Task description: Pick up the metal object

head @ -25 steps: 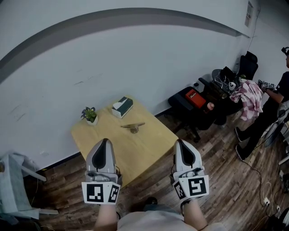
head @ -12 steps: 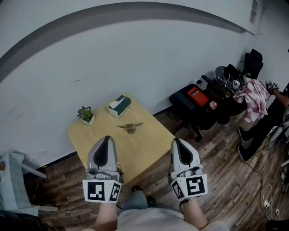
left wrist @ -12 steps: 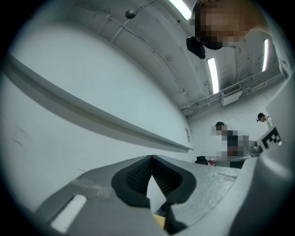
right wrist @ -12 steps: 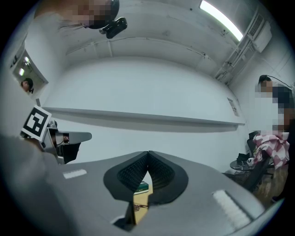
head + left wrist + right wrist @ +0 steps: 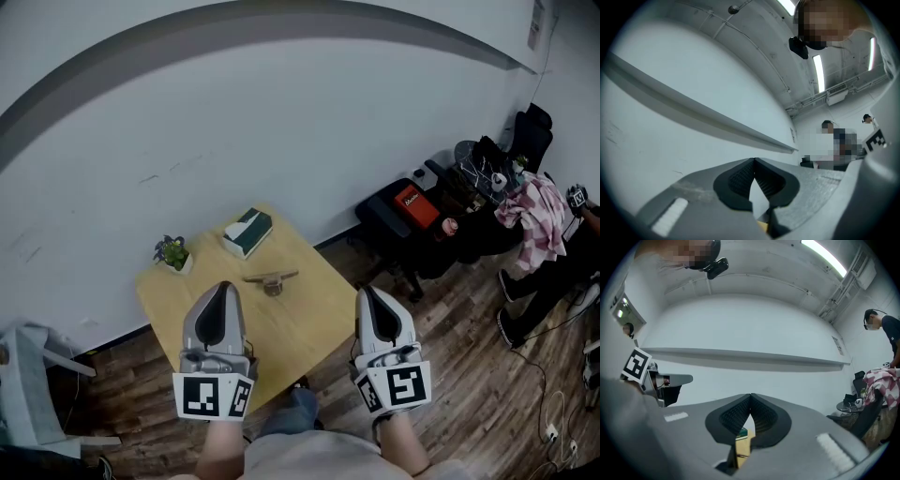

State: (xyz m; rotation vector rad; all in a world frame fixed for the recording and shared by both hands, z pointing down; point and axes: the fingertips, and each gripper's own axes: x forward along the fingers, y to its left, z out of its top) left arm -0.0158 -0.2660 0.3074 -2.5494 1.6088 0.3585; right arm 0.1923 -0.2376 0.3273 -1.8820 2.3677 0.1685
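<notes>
The metal object (image 5: 271,280), a small round base with a flat bar across its top, lies near the middle of the low wooden table (image 5: 309,314) in the head view. My left gripper (image 5: 220,290) hovers over the table's near left part, short of the object, jaws shut and empty. My right gripper (image 5: 368,294) hangs off the table's near right edge, also shut with nothing in it. In the left gripper view the fingertips (image 5: 753,161) meet against the white wall. Through the right gripper view's fingertips (image 5: 751,396) a strip of table shows.
A small potted plant (image 5: 172,252) and a dark green tissue box (image 5: 247,231) stand at the table's back. A black bench with a red case (image 5: 413,206) and clutter sits to the right. A person (image 5: 562,258) stands far right. A pale chair (image 5: 33,375) is at left.
The view has drifted: the table and metal object sit slightly lower and nearer to my grippers. Both grippers stay shut and keep their places in the frame.
</notes>
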